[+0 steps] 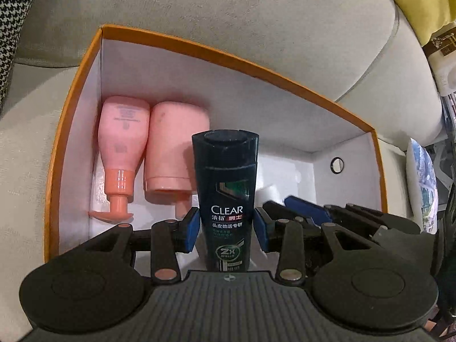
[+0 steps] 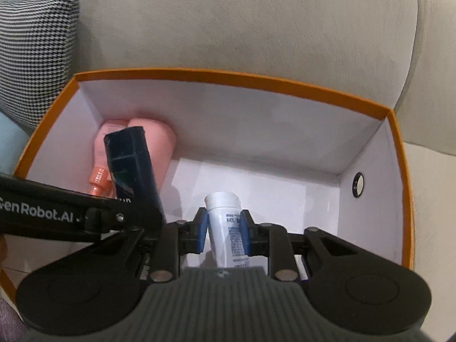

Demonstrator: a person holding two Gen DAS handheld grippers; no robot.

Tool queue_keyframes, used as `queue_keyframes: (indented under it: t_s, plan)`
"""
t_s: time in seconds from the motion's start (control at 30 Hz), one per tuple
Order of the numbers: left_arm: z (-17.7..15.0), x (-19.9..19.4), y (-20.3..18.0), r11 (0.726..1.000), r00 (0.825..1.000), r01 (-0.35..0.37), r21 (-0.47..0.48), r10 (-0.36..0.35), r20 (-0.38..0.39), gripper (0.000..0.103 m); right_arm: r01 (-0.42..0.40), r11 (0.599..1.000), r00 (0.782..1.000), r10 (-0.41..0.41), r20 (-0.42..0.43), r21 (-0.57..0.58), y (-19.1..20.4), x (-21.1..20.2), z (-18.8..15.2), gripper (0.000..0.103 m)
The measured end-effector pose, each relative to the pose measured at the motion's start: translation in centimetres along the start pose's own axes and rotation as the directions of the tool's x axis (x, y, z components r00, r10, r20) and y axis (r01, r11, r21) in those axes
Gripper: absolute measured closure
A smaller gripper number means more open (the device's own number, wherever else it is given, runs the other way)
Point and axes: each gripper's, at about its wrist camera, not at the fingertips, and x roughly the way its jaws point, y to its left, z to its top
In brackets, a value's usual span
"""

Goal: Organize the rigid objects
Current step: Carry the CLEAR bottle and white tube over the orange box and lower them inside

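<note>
An orange box (image 1: 71, 91) with white inside sits on a beige sofa. Two pink bottles (image 1: 122, 142) (image 1: 173, 148) lie at its far left, also in the right wrist view (image 2: 165, 142). My left gripper (image 1: 226, 225) is shut on a dark CLEAR shampoo bottle (image 1: 226, 188), held over the box floor beside the pink bottles; it also shows in the right wrist view (image 2: 131, 159). My right gripper (image 2: 223, 228) is shut on a white tube (image 2: 225, 222), cap forward, inside the box (image 2: 228, 75). The right gripper's fingers (image 1: 307, 211) show at the left view's right.
The sofa backrest (image 2: 242, 28) rises behind the box. A houndstooth cushion (image 2: 34, 48) lies left of the box. Yellow fabric (image 1: 421, 0) and printed items (image 1: 421, 176) lie at the right. A round eyelet (image 2: 358, 184) is in the box's right wall.
</note>
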Motion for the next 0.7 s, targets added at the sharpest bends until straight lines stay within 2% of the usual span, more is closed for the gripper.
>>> queue_keyframes:
  t_s: [0.37,0.43,0.47,0.5,0.7]
  plan:
    - [0.8,1.1,-0.7,0.999,0.999,-0.018,0.046,0.019,-0.029,0.057,-0.006,0.999,0.996,0.003,-0.086,-0.043,-0.5,-0.3,0.3,0.078]
    - [0.9,1.4,-1.1,0.998,0.999,-0.029,0.063,0.031,-0.033,0.057,-0.006,0.998,0.995,0.001,-0.101,-0.056,-0.7,-0.5,0.3,0.074]
    - [1.0,1.5,-1.3,0.997,0.999,-0.036,0.075,0.038,-0.035,0.057,-0.003,0.998,0.994,-0.004,-0.108,-0.068,-0.7,-0.6,0.2,0.068]
    - [1.0,1.7,-1.5,0.995,0.998,-0.043,0.088,0.046,-0.036,0.057,-0.003,0.997,0.994,-0.006,-0.111,-0.080,-0.7,-0.7,0.1,0.067]
    - [0.9,2.9,-2.9,0.971,0.989,-0.139,0.193,0.147,-0.031,0.057,-0.029,0.992,0.988,0.010,-0.154,-0.122,-0.1,-0.4,-0.6,0.068]
